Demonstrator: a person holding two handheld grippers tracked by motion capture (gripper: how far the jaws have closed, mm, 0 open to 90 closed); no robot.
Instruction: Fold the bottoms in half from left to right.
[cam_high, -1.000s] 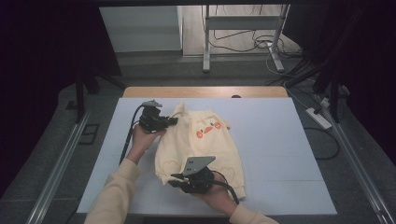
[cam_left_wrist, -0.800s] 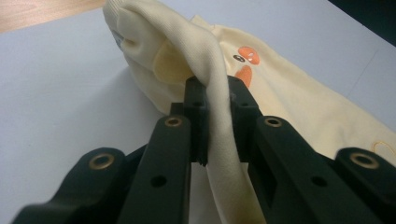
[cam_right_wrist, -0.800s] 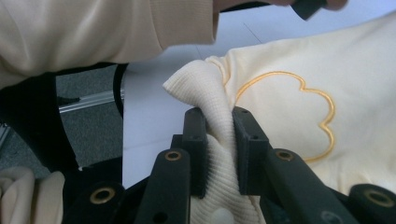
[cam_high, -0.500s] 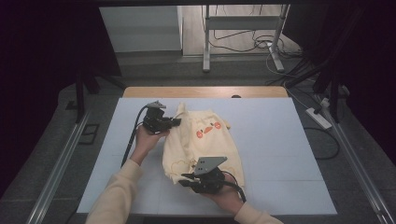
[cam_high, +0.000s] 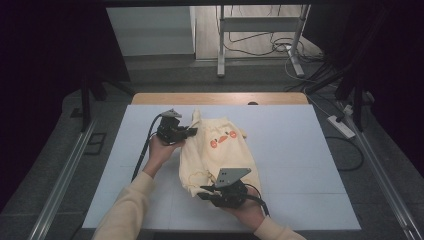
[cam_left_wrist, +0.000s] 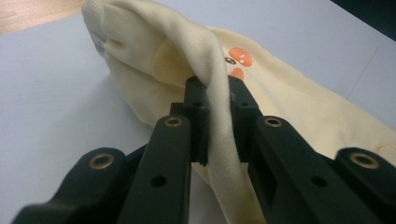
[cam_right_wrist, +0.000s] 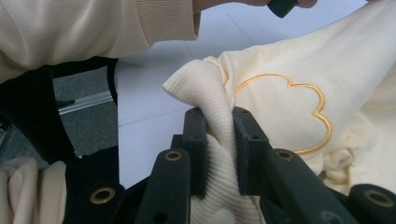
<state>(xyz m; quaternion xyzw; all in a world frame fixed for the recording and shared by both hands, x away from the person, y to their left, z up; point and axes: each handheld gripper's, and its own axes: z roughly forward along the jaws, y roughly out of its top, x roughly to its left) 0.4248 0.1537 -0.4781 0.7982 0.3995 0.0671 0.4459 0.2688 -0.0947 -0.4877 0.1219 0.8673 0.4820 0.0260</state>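
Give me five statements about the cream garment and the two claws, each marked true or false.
1. The left claw is shut on a fold of the cream garment. True.
2. The right claw hangs open above the table. False: it pinches ribbed fabric of the garment.
3. The garment bears orange print. True.
4. The garment lies on bare wood. False: it lies on the pale blue table cover.
5. A gold outline is stitched on the garment near the right claw. True.

Pale blue table (cam_high: 310, 165) is carrying 1 cream sweatshirt (cam_high: 220, 150), which is lying crumpled near its middle, orange print facing up.
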